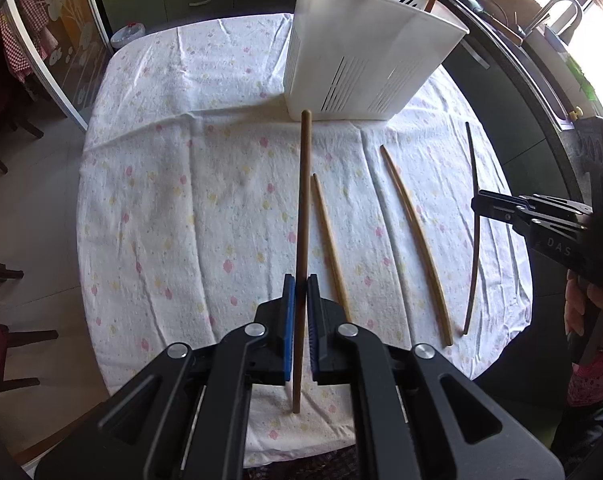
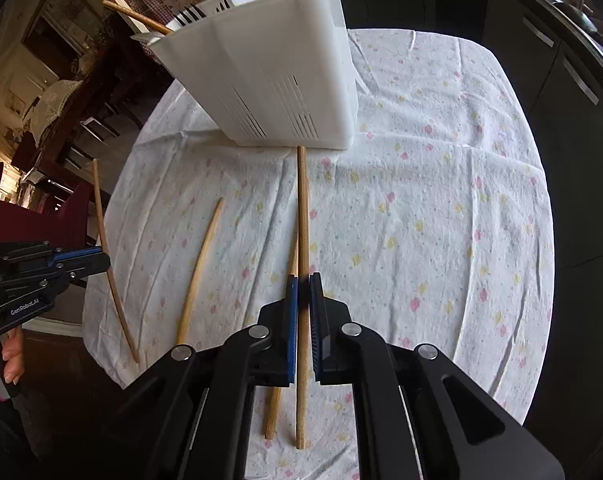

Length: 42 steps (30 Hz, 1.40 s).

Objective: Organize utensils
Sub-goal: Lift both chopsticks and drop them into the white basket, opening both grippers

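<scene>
A white slotted utensil basket (image 1: 361,56) stands at the far side of the table and holds wooden sticks and a fork; it also shows in the right wrist view (image 2: 269,80). My left gripper (image 1: 300,292) is shut on a brown wooden stick (image 1: 303,216). My right gripper (image 2: 303,292) is shut on a light wooden stick (image 2: 302,216). Three more sticks lie on the cloth in the left wrist view: a short one (image 1: 330,240), a long pale one (image 1: 417,240) and a thin dark one (image 1: 475,216). The right gripper also shows at the right edge (image 1: 477,200).
The round table carries a white flowered cloth (image 1: 189,208). Chairs stand at the left (image 1: 5,320). A counter with a sink tap (image 1: 557,8) runs behind the table. The other gripper (image 2: 101,260) shows at the left in the right wrist view.
</scene>
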### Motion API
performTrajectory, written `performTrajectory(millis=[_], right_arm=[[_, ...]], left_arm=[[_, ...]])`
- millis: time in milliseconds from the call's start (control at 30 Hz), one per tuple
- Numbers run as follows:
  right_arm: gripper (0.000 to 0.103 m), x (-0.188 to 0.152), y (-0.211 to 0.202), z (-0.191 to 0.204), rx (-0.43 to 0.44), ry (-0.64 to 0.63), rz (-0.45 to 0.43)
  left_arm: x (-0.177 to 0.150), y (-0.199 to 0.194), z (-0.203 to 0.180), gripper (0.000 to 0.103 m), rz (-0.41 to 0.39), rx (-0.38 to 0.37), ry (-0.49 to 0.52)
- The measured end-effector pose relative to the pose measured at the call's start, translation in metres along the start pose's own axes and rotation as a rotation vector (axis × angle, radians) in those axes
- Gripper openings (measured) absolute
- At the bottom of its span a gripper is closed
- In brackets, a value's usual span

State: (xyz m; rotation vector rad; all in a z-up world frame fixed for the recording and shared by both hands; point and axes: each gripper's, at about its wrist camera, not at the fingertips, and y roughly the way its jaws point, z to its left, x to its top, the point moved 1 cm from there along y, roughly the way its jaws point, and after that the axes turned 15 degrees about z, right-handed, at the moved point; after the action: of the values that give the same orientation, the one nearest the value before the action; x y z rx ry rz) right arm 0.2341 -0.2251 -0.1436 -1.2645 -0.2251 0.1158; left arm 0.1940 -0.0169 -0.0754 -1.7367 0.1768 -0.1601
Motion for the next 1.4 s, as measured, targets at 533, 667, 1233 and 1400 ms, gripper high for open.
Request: performTrajectory(millis=[533,667,1233,1400], right_arm=[[0.007,-0.018,-0.099,0.007,0.071,-0.021,-0.252],[0.007,-0.013,-0.119,0.007,0.068,-0.021,-0.291],[0.007,-0.001,-0.164,0.002,0.067,-0.021,-0.358],[0.007,-0.001,-0.170,-0.002,0.072,-0.010,-0.371]], left_arm=[[0.018,-0.104,-0.045,0.006,-0.253,-0.026,0.073],[0.030,-0.136,-0.060,0.006,-0.329,-0.031,0.089],[0.100,-0.206,-0.093,0.006,-0.571,0.051,0.077],[0.130,-0.182,-0.085,0.006,-0.529,0.093,0.044]])
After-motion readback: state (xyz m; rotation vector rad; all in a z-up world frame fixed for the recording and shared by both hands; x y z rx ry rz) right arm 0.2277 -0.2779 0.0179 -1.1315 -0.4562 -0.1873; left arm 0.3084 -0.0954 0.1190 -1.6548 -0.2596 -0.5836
